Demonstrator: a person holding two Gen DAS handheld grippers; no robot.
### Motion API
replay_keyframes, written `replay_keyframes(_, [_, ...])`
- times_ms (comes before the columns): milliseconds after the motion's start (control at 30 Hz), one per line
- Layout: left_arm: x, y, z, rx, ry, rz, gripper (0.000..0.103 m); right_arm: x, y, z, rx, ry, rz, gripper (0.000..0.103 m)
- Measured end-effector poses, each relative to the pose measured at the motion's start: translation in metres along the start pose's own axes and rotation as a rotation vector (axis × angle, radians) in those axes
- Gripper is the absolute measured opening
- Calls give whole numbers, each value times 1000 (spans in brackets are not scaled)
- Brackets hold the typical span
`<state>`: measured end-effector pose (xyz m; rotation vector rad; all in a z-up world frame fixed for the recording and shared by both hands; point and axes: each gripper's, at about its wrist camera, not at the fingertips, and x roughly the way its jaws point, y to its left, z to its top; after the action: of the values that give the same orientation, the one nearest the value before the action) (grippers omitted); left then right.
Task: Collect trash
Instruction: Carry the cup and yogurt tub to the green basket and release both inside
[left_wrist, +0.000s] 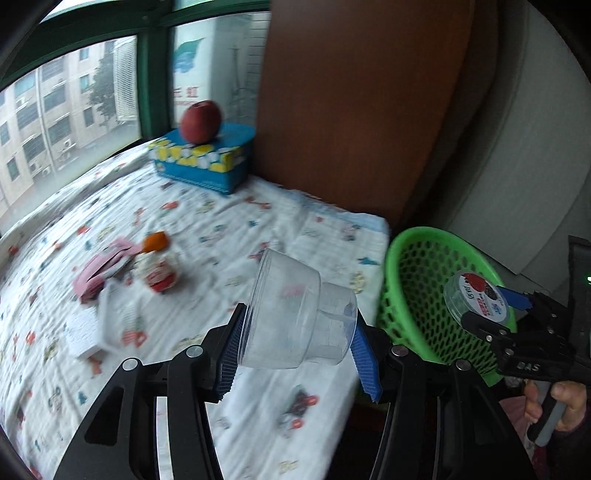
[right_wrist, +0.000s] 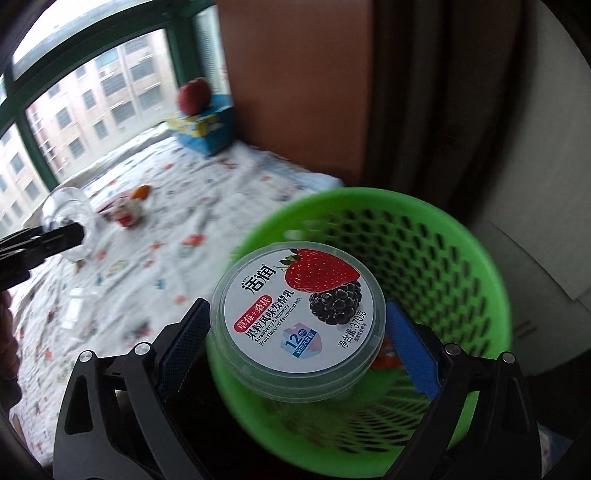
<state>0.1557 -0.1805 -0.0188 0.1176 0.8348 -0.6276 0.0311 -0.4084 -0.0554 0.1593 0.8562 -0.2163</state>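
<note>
The left gripper (left_wrist: 299, 354) is clamped on a clear cup (left_wrist: 295, 314), its blue pads pressing the cup's sides; the cup lies tilted, mouth toward ten o'clock, over the bed (left_wrist: 184, 229). The right gripper (right_wrist: 295, 347) is closed on a yogurt tub (right_wrist: 297, 325), lid up, held over the green basket (right_wrist: 461, 295), which fills that view from one to five o'clock.

Only the right wrist view shows the tub's lid print, a strawberry and a mulberry, and the basket's inside, with something red low down behind the tub. It catches the left gripper at nine o'clock, the cup (right_wrist: 68, 218) in its tip.

Only the left wrist view shows the right gripper (left_wrist: 491, 314) from outside, at three o'clock, holding the tub (left_wrist: 478, 299) at the basket (left_wrist: 413, 295) rim, with the person's hand (left_wrist: 557, 410) on its grip at four o'clock. It also shows more litter on the sheet at nine o'clock: pink wrappers (left_wrist: 99, 269), a small bottle (left_wrist: 159, 273) with an orange cap, and white paper (left_wrist: 85, 332).

Both views show an apple (left_wrist: 201, 122) on a blue box (left_wrist: 207, 162) at eleven o'clock by the window (left_wrist: 74, 103).
</note>
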Motion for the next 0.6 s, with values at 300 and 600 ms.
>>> replay_keyframes(300, [12,-41,12,58,13,-40,52,10,-50,1,78,11,-33,94])
replay_keyframes(600, [30,-79,18,112,38,-70,52,-7,-73,-1,110,-30,-45,95])
